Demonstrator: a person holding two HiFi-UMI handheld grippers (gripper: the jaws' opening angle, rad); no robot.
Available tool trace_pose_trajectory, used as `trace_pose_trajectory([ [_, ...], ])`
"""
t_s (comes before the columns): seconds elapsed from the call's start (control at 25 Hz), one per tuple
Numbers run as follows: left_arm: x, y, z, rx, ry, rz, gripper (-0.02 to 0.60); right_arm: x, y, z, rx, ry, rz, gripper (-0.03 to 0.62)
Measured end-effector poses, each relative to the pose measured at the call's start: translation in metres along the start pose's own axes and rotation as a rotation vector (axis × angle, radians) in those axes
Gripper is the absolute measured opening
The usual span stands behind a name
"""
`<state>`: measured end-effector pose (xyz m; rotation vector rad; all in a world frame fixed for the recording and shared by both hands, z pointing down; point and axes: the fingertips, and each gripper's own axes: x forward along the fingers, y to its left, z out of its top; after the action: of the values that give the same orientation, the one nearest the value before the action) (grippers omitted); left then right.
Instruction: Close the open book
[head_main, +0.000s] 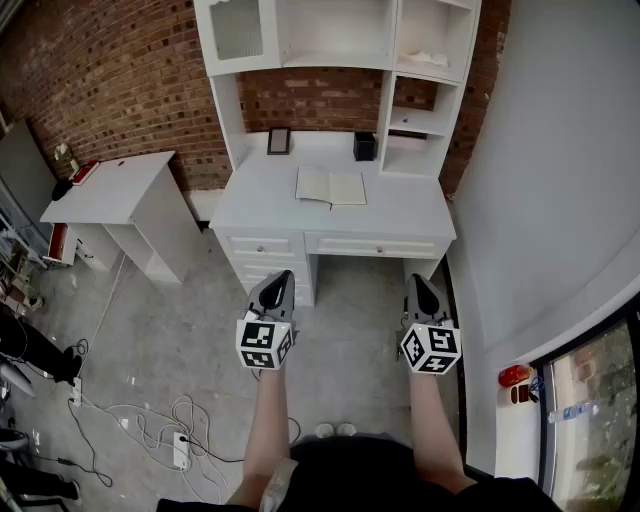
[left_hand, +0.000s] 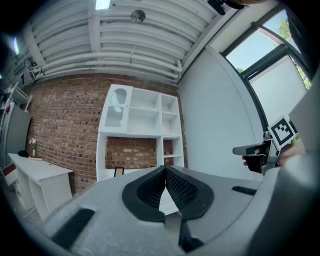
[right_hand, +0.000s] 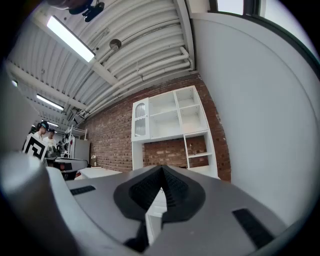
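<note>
Brick wall (head_main: 120, 70) behind table (head_main: 400, 215): open book (head_main: 331, 187) before frame (head_main: 279, 141) and, possibly, box (head_main: 364, 146). Left tongs (head_main: 282, 277), right tongs (head_main: 421, 281) closed, empty.

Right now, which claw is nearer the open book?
Left. The left claw hangs short of the desk, just left of the book; right claw, level with it, farther off right.

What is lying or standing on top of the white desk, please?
On the white desk are an open book with pale pages, a small dark-framed picture and a black box-shaped container. The closed drawers hide their contents.
</note>
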<state>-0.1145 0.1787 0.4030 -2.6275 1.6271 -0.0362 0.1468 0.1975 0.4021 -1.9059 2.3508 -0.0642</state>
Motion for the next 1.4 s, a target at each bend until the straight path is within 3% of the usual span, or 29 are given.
trace_pose_trajectory([
  [1.32,0.009,-0.013,-0.014,-0.058,0.013,-0.044,0.012,0.003,-0.003,-0.003,-0.009,0.004,0.009,-0.002],
  [1.4,0.009,-0.013,-0.014,-0.064,0.013,-0.038,0.070,0.003,-0.004,-0.002,-0.008,0.003,0.009,-0.002],
])
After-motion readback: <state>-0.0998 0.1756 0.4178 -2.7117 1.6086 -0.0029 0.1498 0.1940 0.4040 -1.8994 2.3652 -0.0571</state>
